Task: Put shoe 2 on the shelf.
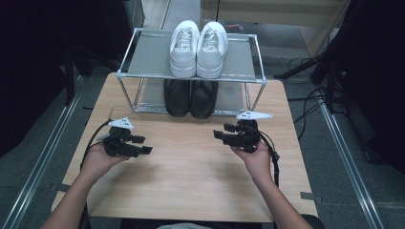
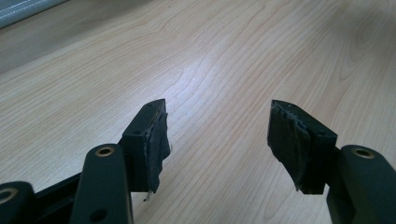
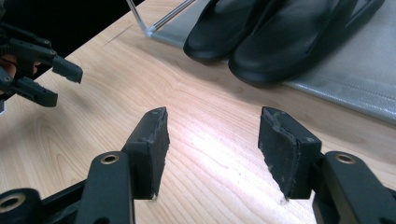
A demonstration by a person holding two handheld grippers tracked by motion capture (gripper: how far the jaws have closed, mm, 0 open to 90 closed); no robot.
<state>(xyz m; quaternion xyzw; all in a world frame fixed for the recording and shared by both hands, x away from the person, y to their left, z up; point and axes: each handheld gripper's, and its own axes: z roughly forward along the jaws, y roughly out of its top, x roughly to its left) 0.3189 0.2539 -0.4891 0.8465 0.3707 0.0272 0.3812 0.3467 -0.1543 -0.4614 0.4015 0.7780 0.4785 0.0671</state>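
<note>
While both grippers are held low over the wooden table, nothing lies between either pair of jaws. Largest after the table is the two-tier metal shoe rack at its far edge, with a pair of white sneakers on the top shelf and a pair of black shoes on the bottom one. In the high view the top shelf hides their rear halves; the right gripper view brings their toes close, cut off at the top. The right gripper is nearest them, pads spread wide, with bare wood between gripper and shoes. The left gripper, also spread wide, hovers well apart; its own view gives bare wood grain.
</note>
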